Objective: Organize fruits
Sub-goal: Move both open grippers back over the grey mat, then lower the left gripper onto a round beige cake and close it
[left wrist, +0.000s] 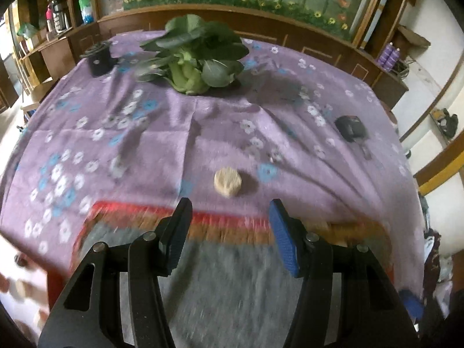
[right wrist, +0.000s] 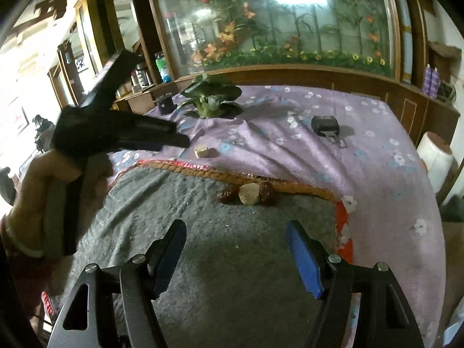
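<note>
My left gripper (left wrist: 230,206) is open and empty, just short of a round beige piece (left wrist: 227,182) that lies on the purple floral cloth (left wrist: 145,133); the piece also shows in the right wrist view (right wrist: 202,150). My right gripper (right wrist: 235,227) is open and empty above a grey mat (right wrist: 226,246). At the mat's far edge lie two dark red dates (right wrist: 227,195) (right wrist: 266,193) with a pale beige chunk (right wrist: 249,193) between them. The left gripper (right wrist: 179,139) shows in the right wrist view, held in a hand.
A leafy bok choy (left wrist: 192,53) lies at the far side of the table, with a black cylinder (left wrist: 99,58) to its left. A small black device (left wrist: 351,129) lies at the right. A wooden cabinet with a floral glass panel (right wrist: 275,20) stands behind. A white roll (right wrist: 435,153) stands at the right.
</note>
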